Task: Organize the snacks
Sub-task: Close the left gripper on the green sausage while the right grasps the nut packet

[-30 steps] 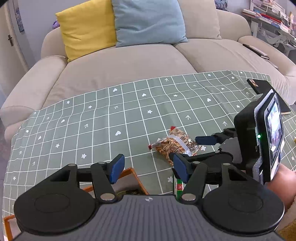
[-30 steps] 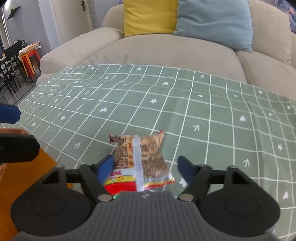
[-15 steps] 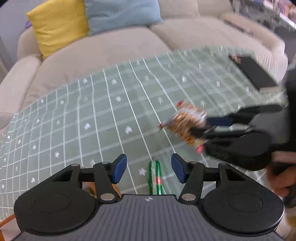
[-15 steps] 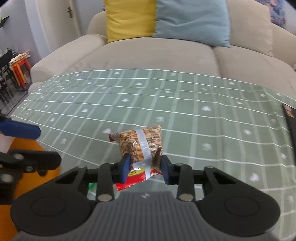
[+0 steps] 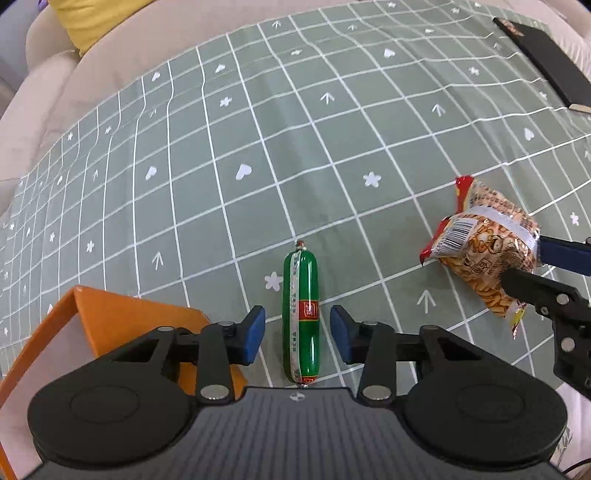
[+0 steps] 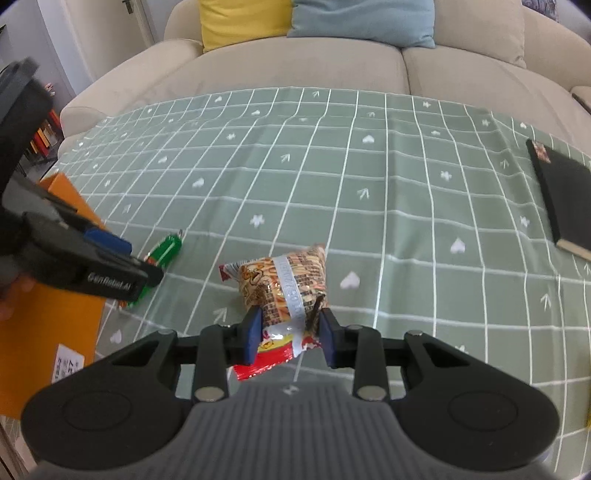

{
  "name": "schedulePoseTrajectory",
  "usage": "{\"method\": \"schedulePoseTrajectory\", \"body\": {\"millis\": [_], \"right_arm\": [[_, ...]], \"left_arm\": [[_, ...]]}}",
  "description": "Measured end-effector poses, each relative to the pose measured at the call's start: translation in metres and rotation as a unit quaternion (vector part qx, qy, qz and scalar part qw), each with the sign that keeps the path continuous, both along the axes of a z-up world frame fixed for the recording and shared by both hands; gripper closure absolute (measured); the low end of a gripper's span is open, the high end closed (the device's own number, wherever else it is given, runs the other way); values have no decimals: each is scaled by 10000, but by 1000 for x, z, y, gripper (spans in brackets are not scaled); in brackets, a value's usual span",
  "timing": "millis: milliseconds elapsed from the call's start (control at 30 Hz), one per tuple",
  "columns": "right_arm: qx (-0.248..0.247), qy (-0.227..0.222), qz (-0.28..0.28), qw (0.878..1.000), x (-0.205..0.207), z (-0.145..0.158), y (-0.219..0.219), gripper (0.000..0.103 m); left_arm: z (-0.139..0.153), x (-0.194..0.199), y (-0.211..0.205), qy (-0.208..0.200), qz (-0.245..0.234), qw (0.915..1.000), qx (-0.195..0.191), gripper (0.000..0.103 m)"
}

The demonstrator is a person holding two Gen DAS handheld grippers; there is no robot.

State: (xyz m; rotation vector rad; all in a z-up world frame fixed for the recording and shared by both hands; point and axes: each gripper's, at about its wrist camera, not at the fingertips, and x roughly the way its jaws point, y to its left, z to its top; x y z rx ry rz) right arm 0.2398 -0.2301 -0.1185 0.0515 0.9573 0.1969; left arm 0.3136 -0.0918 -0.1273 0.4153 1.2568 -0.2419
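Right gripper (image 6: pixel 290 334) is clamped on the near end of the snack packet (image 6: pixel 284 284), blue pads pinching it from both sides, far end resting on the green checked cloth (image 6: pixel 369 184). Left gripper (image 5: pixel 297 334) hangs spread wide, the green sausage (image 5: pixel 301 314) lying lengthwise between its pads, untouched, the orange box (image 5: pixel 122 321) just beside.

beige sofa (image 6: pixel 295 70) | yellow cushion (image 6: pixel 240 22), blue cushion (image 6: pixel 362 18) | possibly door (image 6: pixel 136 14)

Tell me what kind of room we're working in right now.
Most likely a home living room: a beige sofa with yellow and blue cushions sits behind a table under a green patterned tablecloth.
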Motion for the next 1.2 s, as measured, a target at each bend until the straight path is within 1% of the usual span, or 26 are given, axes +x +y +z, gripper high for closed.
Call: {"method": "schedulePoseTrajectory", "body": {"millis": [100,233,333,433,467,500,600,733,867,1067,1200], "right_arm": [[11,-11,95,10000,-1,-1,5,72],[14,-63,177,9998,0,-5,6,68],[24,-64,182,9998,1,-7,5,66],[67,-72,160,9998,4,-7,2,63],[83,-69,153,9998,6,-8,1,61],[92,-52,147,9998,7,-9,0,58],[196,60,69,9998,10,-15,-3,52],[381,127,-18,9992,13,-18,-7,53],[387,107,-6,9992,10,-16,-7,61],[230,107,7,9997,-1,-11,-1,70],[196,98,45,9997,-11,-4,3,72]], "left_arm": [[-1,3,-1,35,53,10000,14,59],[-9,7,-4,212,116,9997,73,69],[-10,10,-3,298,190,9994,52,72],[-12,10,-3,242,208,9995,56,74],[-12,10,-4,233,193,9995,44,75],[-12,10,-4,231,187,9996,32,77],[-12,9,-6,205,193,9996,23,77],[-10,4,-8,158,166,9997,-20,78],[-2,-8,-6,-35,180,9997,-151,78],[16,-33,-1,-224,392,9965,-702,78],[36,-53,0,-340,388,9924,-1115,78]]}}
